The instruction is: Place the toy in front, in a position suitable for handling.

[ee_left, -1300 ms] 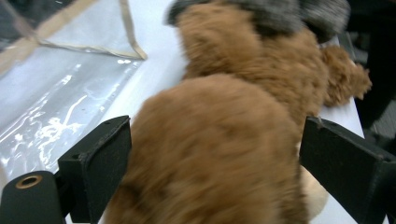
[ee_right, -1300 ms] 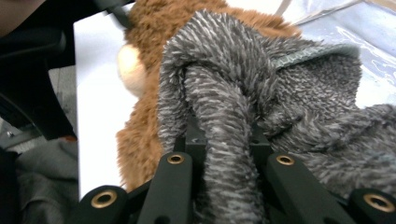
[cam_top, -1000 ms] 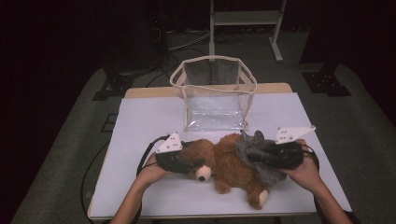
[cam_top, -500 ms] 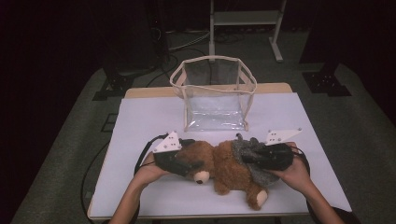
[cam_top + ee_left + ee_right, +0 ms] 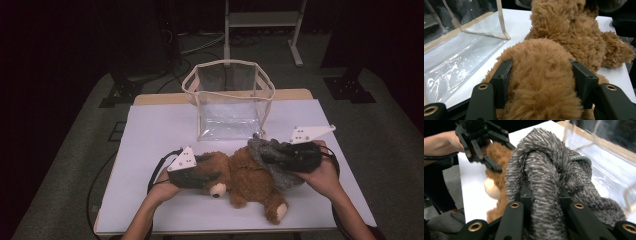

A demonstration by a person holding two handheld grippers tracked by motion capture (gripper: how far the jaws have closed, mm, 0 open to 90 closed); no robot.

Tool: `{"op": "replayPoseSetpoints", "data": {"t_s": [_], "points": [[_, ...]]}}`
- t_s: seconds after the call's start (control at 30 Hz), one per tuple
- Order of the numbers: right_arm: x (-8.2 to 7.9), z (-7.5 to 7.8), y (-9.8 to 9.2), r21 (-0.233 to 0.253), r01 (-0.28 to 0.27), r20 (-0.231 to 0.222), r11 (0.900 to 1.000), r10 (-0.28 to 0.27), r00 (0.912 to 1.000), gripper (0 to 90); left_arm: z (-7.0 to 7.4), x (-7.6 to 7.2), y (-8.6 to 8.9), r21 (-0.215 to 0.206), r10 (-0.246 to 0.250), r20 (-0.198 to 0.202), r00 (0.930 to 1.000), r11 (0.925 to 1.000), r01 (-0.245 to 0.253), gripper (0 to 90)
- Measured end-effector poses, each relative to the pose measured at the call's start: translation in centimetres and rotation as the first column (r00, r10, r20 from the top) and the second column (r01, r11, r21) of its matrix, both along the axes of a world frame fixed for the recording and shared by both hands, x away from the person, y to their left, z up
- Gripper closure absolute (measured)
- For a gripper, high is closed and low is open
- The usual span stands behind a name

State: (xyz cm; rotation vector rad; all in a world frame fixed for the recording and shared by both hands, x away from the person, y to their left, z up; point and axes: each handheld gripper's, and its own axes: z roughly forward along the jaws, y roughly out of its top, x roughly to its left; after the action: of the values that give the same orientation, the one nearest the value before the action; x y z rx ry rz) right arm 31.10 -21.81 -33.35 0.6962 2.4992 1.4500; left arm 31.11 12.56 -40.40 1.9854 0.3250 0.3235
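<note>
While the left gripper [image 5: 540,82] pinches the shaggy brown teddy bear [image 5: 245,177], the right gripper [image 5: 544,195] jaws clamp a fuzzy grey cloth [image 5: 546,170].

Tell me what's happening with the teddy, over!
Left gripper shut on teddy bear. Right gripper shut on grey fuzzy cloth. Clear bag open behind, nothing blocking.

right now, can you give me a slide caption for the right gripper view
Right tongs pinch a fold of grey fuzzy fabric beside the brown teddy bear.
</note>
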Motion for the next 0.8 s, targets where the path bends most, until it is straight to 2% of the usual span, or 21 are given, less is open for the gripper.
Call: {"op": "replayPoseSetpoints", "data": {"t_s": [0.07,0.13,0.27,0.3,0.37,0.43,0.5,0.57,0.67,0.73,0.8], "points": [[0.6,0.2,1.2,-0.01,-0.02,0.006,1.0,0.02,0.9998,73.0,0.1,-0.3,0.0,0.02,-0.01,0.005,0.9999,0.9998,0.01,41.4],[1.2,-0.2,2.4,-0.027,-0.042,-0.007,0.999,0.042,0.9991,73.0,0.1,-0.5,0.1,0.028,-0.014,0.013,0.9998,0.9995,0.013,41.0],[1.2,-2.4,3.0,-0.129,-0.039,-0.037,0.991,0.035,0.9987,73.3,0.1,-0.2,0.4,0.023,-0.018,0.0,0.9998,0.9996,0.018,40.6],[1.0,-3.0,2.7,-0.116,-0.03,-0.042,0.993,0.026,0.9988,73.4,0.1,-0.2,0.4,0.022,-0.021,0.0,0.9998,0.9995,0.021,40.7],[0.8,-3.6,1.3,-0.06,-0.036,-0.093,0.998,0.031,0.9952,73.7,0.1,-0.3,0.3,0.021,-0.026,0.001,0.9997,0.9994,0.026,40.7],[0.7,-3.7,0.0,-0.04,-0.018,-0.116,0.999,0.014,0.9932,73.9,0.1,-0.4,0.3,0.024,-0.025,0.001,0.9997,0.9994,0.025,40.6],[0.7,-3.6,-1.2,-0.049,-0.003,-0.125,0.999,-0.003,0.9921,74.3,0.2,-0.4,0.3,0.025,-0.025,0.001,0.9997,0.9994,0.025,40.5],[0.8,-3.3,-2.2,-0.057,0.035,-0.12,0.998,-0.042,0.9919,74.6,0.2,-0.4,0.3,0.027,-0.026,0.0,0.9997,0.9993,0.026,40.2],[1.0,-3.0,-2.5,-0.07,0.048,-0.119,0.996,-0.056,0.9913,74.9,0.2,-0.3,0.3,0.026,-0.027,-0.002,0.9996,0.9993,0.027,40.2],[1.0,-2.1,-2.5,-0.056,0.039,-0.111,0.998,-0.045,0.9928,74.9,0.2,-0.4,0.3,0.028,-0.03,-0.001,0.9995,0.9992,0.03,39.9],[1.1,-0.6,-2.5,-0.056,0.043,-0.079,0.998,-0.047,0.9958,74.9,0.2,-0.4,0.3,0.031,-0.033,0.0,0.9995,0.999,0.033,39.7]]}}
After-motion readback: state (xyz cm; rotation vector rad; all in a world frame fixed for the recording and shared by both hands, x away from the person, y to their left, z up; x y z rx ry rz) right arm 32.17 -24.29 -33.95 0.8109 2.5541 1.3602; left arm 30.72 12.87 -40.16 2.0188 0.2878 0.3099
